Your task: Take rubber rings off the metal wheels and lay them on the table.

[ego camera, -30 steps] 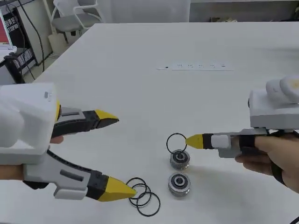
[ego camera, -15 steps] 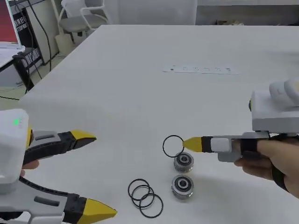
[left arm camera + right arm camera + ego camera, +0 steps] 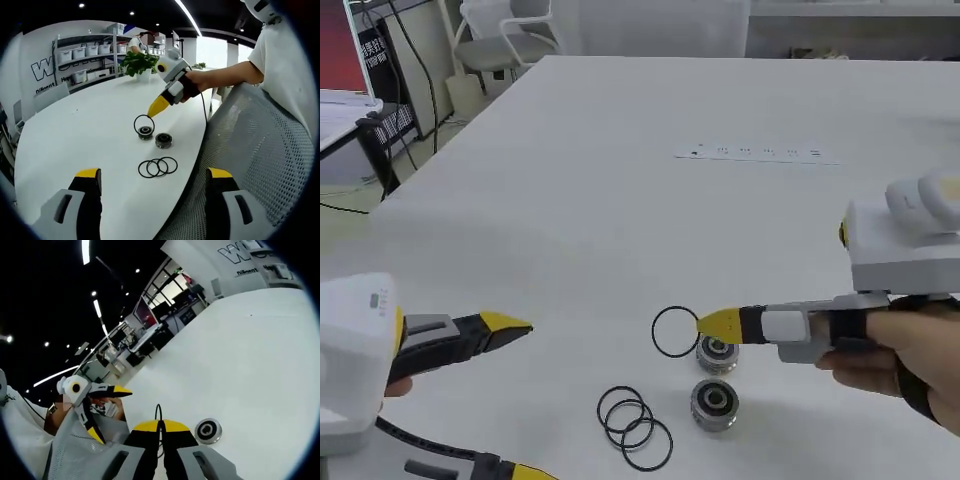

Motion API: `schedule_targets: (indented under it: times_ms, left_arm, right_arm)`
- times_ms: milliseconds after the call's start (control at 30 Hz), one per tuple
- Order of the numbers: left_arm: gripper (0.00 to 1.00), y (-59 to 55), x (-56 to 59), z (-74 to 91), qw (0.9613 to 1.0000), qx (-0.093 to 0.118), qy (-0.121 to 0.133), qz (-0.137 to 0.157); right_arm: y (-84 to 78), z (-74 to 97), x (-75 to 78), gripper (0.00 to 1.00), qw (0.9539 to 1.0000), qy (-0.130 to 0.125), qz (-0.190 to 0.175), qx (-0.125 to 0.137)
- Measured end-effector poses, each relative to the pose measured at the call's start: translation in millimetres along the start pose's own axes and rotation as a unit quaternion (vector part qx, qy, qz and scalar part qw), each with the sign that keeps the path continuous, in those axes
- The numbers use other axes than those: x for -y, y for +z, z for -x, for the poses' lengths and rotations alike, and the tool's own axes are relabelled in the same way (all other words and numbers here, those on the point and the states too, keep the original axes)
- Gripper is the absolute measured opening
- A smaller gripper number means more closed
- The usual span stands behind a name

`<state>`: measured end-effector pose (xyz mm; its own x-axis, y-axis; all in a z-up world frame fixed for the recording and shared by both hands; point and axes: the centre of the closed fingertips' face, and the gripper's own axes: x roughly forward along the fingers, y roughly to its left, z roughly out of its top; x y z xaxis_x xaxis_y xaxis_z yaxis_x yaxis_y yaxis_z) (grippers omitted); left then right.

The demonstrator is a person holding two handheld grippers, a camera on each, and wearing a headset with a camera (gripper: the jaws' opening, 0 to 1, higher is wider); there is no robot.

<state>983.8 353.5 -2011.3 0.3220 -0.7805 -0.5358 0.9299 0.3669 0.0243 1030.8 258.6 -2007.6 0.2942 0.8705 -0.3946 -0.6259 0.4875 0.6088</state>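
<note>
My right gripper (image 3: pixel 703 323) is shut on a black rubber ring (image 3: pixel 654 332), which it holds just above and left of the farther metal wheel (image 3: pixel 718 352). In the right gripper view the shut jaws (image 3: pixel 160 426) pinch that ring (image 3: pixel 158 412) edge-on, with a wheel (image 3: pixel 208 430) to the right. The nearer wheel (image 3: pixel 714 403) stands close by. Three loose rings (image 3: pixel 636 428) lie overlapped on the white table (image 3: pixel 620 200). My left gripper (image 3: pixel 525 400) is open and holds nothing, left of the rings. In the left gripper view its jaws (image 3: pixel 154 175) frame the rings (image 3: pixel 158 167) and both wheels (image 3: pixel 145 132).
A flat socket strip (image 3: pixel 757 153) sits flush in the table farther back. An office chair (image 3: pixel 510 40) stands beyond the far left corner. The table's near edge runs just below the loose rings, and a mesh chair back (image 3: pixel 250 150) is beside it.
My left gripper has drawn back to the left, away from the loose rings. The right gripper has carried its ring slightly left.
</note>
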Motion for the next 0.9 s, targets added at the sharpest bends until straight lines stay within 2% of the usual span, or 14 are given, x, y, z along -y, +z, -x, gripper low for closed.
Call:
schedule_targets:
  times_ms: [333,500,767,900]
  left_arm:
    - [0.82,-7.7,-0.9,-0.7,0.9999,-0.016,0.003,0.004]
    - [0.81,-10.4,-0.2,-1.2,0.9998,-0.020,0.002,0.008]
    - [0.80,-11.2,-1.6,-0.7,0.9997,-0.018,0.005,0.015]
    - [0.79,-12.2,-2.0,-0.5,0.9996,-0.020,0.006,0.018]
  right_arm:
    - [-22.5,-10.3,-12.7,0.00,0.9971,0.018,0.045,-0.060]
    - [-34.0,-16.5,-17.4,0.00,0.9948,0.030,0.051,-0.082]
    - [-53.6,-26.0,-17.6,0.00,0.9897,0.032,0.068,-0.122]
    - [-61.5,-30.1,-10.9,0.00,0.9880,0.024,0.070,-0.135]
